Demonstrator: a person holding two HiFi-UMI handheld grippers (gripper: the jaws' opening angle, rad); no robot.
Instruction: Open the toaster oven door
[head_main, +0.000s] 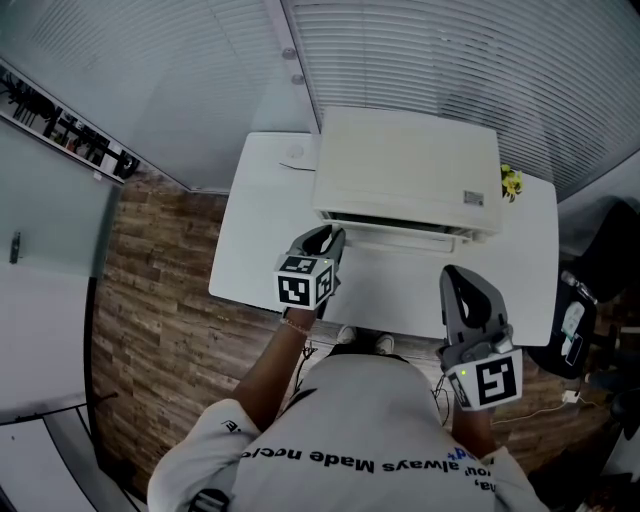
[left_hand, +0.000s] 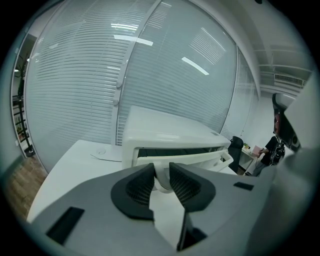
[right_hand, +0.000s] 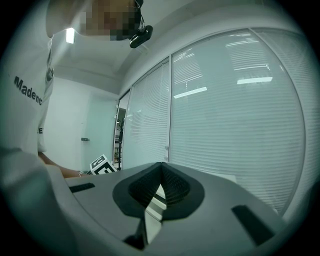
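The left gripper (head_main: 324, 240) reaches forward on an outstretched left forearm (head_main: 268, 372), with its jaws clamped on the toaster oven door handle (left_hand: 200, 159). The right gripper (head_main: 458, 280) is held back close to the torso and points forward, jaws pressed together with nothing between them.

The right claw (right_hand: 160, 170), jaws pressed together on nothing, points toward slatted blinds (right_hand: 235, 130), a white shirt (right_hand: 25, 100) at left.
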